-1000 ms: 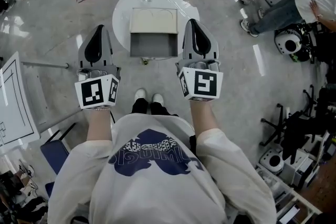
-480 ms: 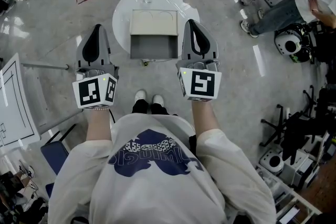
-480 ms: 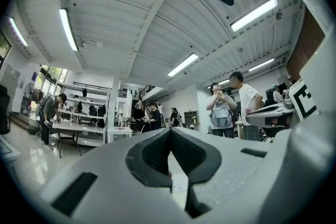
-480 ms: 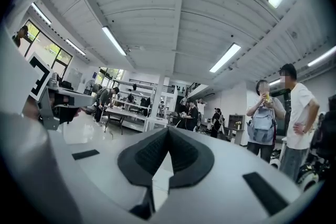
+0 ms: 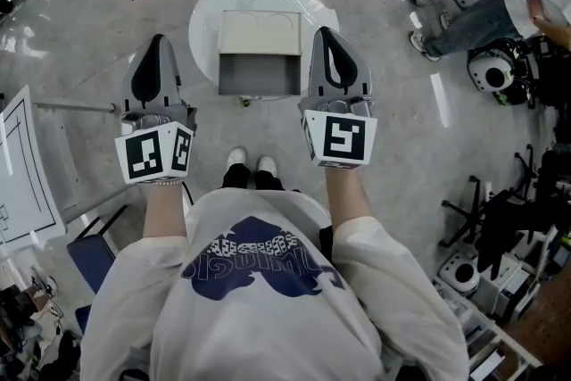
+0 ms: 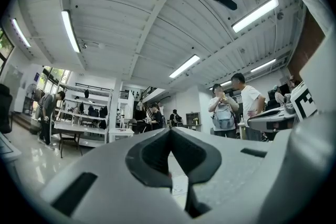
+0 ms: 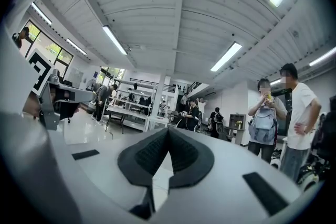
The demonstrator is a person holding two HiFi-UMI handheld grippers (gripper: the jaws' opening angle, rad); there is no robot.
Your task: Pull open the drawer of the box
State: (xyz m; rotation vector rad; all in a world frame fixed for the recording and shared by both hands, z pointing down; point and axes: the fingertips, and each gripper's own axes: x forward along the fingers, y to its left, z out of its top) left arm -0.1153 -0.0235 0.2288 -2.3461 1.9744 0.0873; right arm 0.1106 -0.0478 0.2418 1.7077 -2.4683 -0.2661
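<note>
Box (image 5: 260,33) sits on the round white table (image 5: 203,13), straight ahead of the person. Its drawer (image 5: 259,74) is out toward the person, grey inside showing, looks empty. Task reads as basically done, or nearly.

Left gripper (image 5: 158,45) is clenched, pads meeting at the tip, nothing between them. Right gripper (image 5: 326,36) is the same, closed and empty. They are held level on either side of the box; neither appears to touch it. Both gripper views show only ceiling and room past the closed jaws, no box.

If more travel is wanted: spread one gripper's jaws first, bring it down to the drawer's front edge and pinch there. There's a small bit just below that edge (image 5: 245,103), maybe the pull, too small to tell. Pull straight back along the drawer's line, slow, no twist, or it may bind. The box looks light and the table smooth, so it could slide; rest the other gripper on the box top to hold it. Stop before the drawer comes right out
</note>
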